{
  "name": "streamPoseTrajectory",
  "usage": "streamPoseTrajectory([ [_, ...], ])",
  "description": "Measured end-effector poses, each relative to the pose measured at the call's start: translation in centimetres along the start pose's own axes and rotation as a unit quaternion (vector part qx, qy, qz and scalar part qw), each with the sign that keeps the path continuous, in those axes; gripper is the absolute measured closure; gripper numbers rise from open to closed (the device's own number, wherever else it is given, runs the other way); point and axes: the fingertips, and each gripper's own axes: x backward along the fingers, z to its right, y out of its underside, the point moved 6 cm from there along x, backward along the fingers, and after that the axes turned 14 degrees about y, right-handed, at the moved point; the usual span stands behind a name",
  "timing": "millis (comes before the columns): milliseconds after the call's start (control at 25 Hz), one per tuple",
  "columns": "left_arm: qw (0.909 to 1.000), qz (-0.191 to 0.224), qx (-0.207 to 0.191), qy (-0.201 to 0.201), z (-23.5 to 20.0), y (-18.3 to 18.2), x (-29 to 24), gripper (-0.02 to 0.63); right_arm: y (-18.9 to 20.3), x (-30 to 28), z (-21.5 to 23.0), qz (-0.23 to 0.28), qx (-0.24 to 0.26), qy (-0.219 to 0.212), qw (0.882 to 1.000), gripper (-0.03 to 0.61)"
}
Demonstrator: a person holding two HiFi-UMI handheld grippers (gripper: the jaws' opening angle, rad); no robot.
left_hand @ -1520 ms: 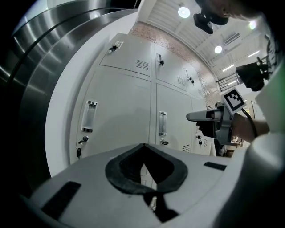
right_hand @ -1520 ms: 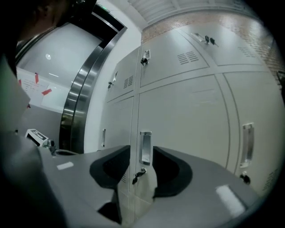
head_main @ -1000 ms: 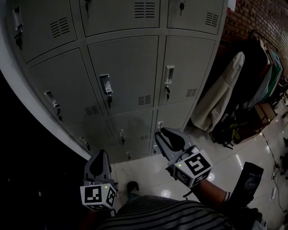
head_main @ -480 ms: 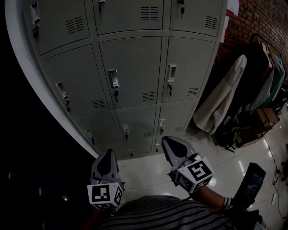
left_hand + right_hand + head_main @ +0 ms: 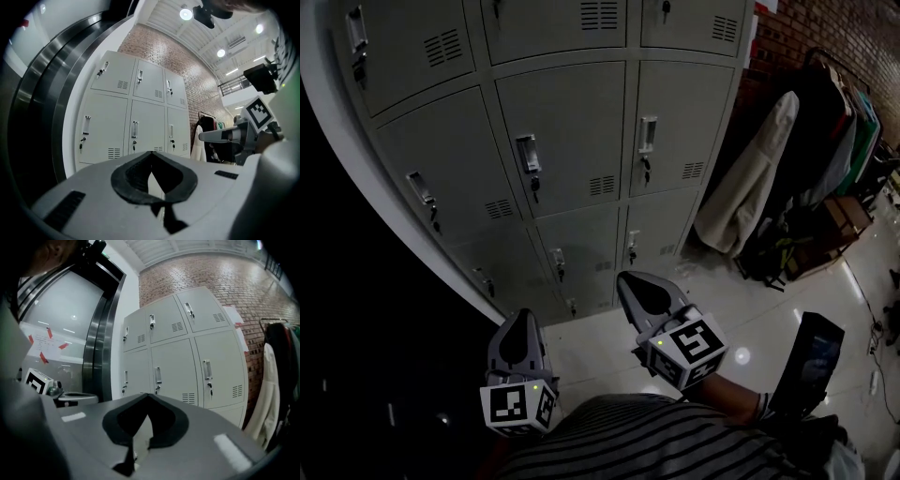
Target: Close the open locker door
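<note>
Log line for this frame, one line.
left gripper: shut, empty | right gripper: shut, empty | lockers: all visible doors closed | contact: none

We find the locker doors (image 5: 562,141) to be sheet metal under a smooth, matt pale-grey paint; their handles (image 5: 527,153) look bright bare metal. Below the locker doors, the floor (image 5: 778,323) is glossy tile, mirroring lamps. Right of the locker doors, the wall (image 5: 787,37) is rough brick, and the pale coat (image 5: 741,197) hanging there is soft matt cloth.
</note>
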Motion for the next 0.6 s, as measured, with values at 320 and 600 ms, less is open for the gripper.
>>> streamPoseTrajectory([
  [320, 0.9999, -0.002, 0.004, 0.009, -0.18, 0.20, 0.43, 0.609, 0.70, 0.38, -0.62, -0.001, -0.005, 0.002, 1.000, 0.578],
  [600, 0.9999, -0.005, 0.007, 0.011, 0.00, 0.59, 0.78, 0.609, 0.97, 0.51, -1.18, -0.007, 0.003, -0.008, 1.000, 0.578],
])
